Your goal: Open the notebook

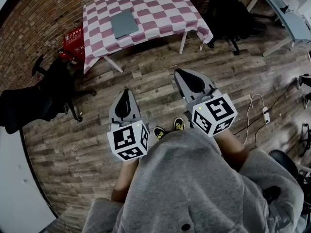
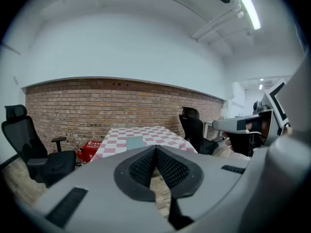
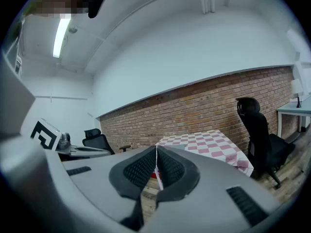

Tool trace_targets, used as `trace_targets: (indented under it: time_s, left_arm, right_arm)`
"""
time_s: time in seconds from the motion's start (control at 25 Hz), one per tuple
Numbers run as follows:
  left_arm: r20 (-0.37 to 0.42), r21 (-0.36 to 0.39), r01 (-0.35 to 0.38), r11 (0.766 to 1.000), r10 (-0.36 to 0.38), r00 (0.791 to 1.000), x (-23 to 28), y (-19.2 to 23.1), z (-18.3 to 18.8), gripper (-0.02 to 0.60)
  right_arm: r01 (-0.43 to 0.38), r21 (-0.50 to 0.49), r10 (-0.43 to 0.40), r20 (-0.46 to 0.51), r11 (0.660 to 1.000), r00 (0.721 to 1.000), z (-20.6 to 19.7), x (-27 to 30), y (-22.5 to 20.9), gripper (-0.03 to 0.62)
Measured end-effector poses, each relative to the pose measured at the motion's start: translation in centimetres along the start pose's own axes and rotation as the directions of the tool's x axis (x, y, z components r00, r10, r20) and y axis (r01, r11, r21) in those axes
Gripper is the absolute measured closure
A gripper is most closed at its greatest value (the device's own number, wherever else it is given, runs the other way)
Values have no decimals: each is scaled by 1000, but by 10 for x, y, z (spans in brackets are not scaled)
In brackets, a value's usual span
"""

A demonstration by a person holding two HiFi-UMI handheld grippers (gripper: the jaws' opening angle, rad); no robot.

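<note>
The notebook (image 1: 124,23) lies closed on the checked table (image 1: 163,6), far ahead and well apart from both grippers, its long axis running near to far. The left gripper (image 1: 126,97) points almost straight at it, jaws pressed together on nothing. The right gripper (image 1: 187,80), off to the notebook's right, is likewise clenched and empty.

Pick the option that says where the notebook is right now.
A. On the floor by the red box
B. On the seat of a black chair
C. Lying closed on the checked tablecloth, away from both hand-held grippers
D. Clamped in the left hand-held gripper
C: the grey notebook lies flat and closed on the checked tablecloth, while the left hand-held gripper and right hand-held gripper hang over the wooden floor, jaws together on nothing.
</note>
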State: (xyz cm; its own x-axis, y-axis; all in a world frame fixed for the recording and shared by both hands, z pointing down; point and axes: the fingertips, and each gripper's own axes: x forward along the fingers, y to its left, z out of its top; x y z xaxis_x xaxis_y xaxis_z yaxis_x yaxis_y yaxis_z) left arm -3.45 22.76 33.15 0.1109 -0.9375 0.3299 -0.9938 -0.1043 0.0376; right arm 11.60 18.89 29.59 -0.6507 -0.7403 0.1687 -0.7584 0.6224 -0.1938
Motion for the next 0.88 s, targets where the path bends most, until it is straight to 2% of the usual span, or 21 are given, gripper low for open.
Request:
trace_targets:
  time_s: [0.32,0.52,0.88]
  left_arm:
    - [14,-4,-4,1000,4,1000,-3,11,2,574]
    - [14,-5,-8,1000,8,1000,-7,21,0,574]
    - [10,-14,1,1000,0,1000,-16,43,-8,574]
  right_arm:
    - [-23,-17,23,9,1000,1000,1,7,15,568]
    - [-39,17,39,4,999,999,-1,12,26,568]
    - [-74,8,74,1,997,997,-11,21,58,569]
